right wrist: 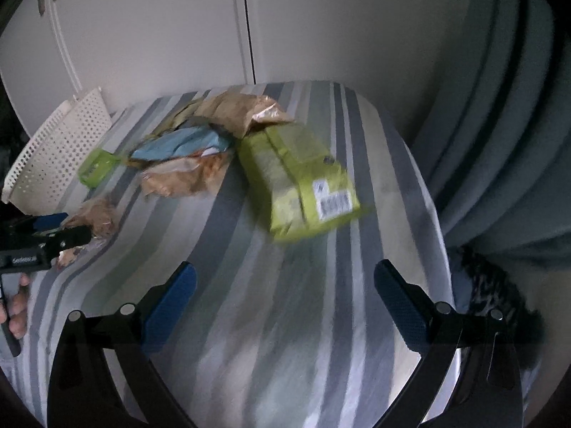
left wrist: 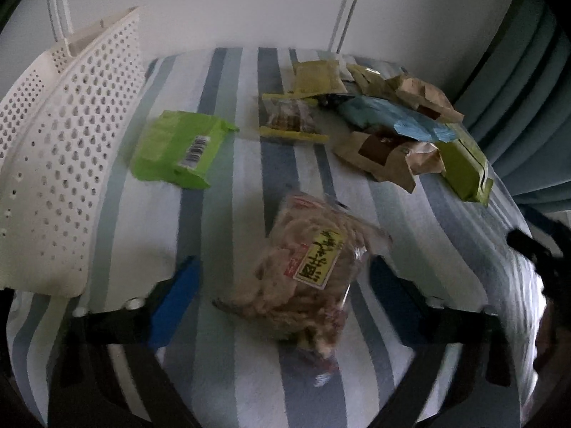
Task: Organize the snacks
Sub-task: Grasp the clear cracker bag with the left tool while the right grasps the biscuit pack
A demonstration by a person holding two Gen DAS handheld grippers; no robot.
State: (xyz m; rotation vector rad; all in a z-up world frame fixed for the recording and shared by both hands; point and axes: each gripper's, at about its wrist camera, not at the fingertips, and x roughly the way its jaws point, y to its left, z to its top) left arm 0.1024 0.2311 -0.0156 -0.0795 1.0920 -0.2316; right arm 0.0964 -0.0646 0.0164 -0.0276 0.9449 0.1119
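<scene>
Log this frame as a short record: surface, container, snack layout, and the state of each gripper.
surface: striped cloth over a table
container: white perforated basket at the left edge, contents not visible
nearest snack: clear bag of crackers with yellow label, lying between the open fingers of the left gripper
single packet: bright green packet beside the basket
pile: brown, light blue and yellow-green packets heaped at the far right
right gripper: open, empty, facing a large yellow-green bag

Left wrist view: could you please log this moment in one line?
left gripper: open, around clear snack bag | right gripper: open, empty | basket: left
</scene>
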